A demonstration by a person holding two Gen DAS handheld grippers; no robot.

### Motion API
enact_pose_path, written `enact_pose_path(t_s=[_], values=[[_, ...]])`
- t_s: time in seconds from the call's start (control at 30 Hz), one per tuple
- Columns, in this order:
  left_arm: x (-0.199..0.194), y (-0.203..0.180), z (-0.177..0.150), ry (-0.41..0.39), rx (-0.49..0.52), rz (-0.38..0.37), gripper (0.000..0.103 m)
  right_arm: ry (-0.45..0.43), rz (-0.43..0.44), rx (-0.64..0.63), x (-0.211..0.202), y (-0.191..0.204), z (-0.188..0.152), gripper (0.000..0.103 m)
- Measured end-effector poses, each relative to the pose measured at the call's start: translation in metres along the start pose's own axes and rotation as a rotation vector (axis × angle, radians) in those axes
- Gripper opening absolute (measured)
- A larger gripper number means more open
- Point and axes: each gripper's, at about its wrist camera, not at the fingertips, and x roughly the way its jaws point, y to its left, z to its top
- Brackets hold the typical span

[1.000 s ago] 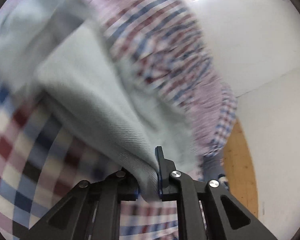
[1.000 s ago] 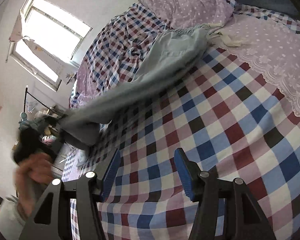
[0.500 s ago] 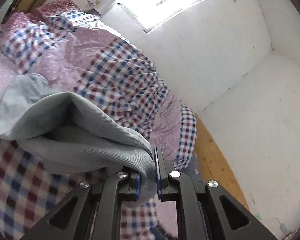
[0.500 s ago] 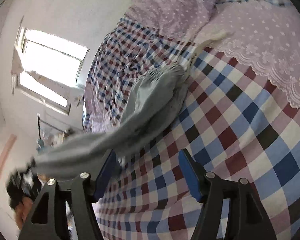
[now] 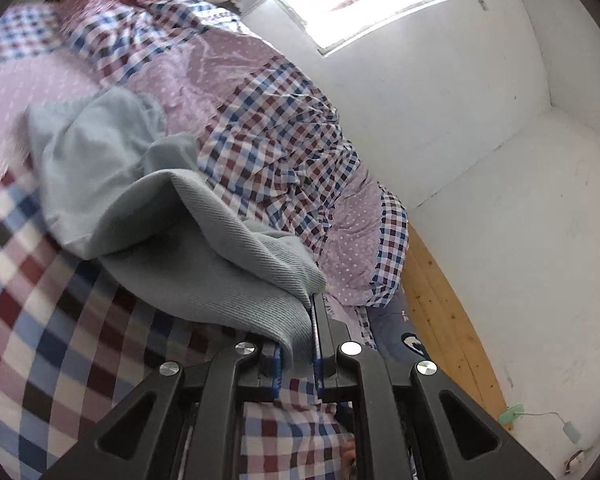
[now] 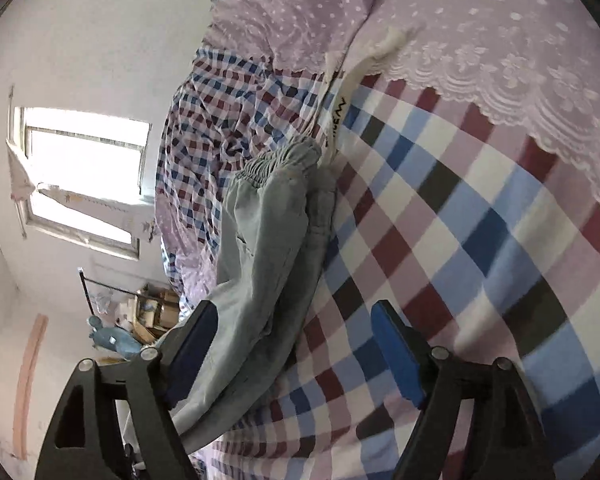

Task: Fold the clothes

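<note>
Each camera looks forward and slightly down along its own gripper's fingers, close over the bed [image 5: 40, 300]. Both views share the pants [image 6: 268, 248], quilt [image 5: 284, 152] and window [image 6: 84, 168].

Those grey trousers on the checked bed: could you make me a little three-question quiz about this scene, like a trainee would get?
1. True or false: the left claw is clamped on the grey trousers.
2. Multiple choice: the right claw is (a) open with nothing pinched, (b) shut on a pillow, (c) shut on the checked sheet.
3. Fill in: the gathered waistband of the trousers lies at the far end, next to the crumpled checked ______.

Key
1. True: cloth is pinched between its pads.
2. (a): its jaws have just been opening, and its blue pads stand wide apart above the trousers and sheet.
3. Quilt.
</note>
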Motion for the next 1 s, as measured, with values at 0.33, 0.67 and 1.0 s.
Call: enact_pose_path(t_s=[0.33, 0.67, 1.0], values=[[-0.001, 0.014, -0.01, 0.002, 0.05, -0.023, 0.011, 0.004, -0.085, -0.141, 0.047, 0.013, 0.031, 0.087], [-0.001, 0.017, -0.012, 0.023, 0.024, -0.047, 0.011, 0.047, -0.186, -0.195, 0.107, 0.028, 0.073, 0.092], [-0.002, 0.021, -0.011, 0.051, 0.002, -0.061, 0.011, 0.035, -0.282, -0.302, 0.15, 0.05, 0.087, 0.085]])
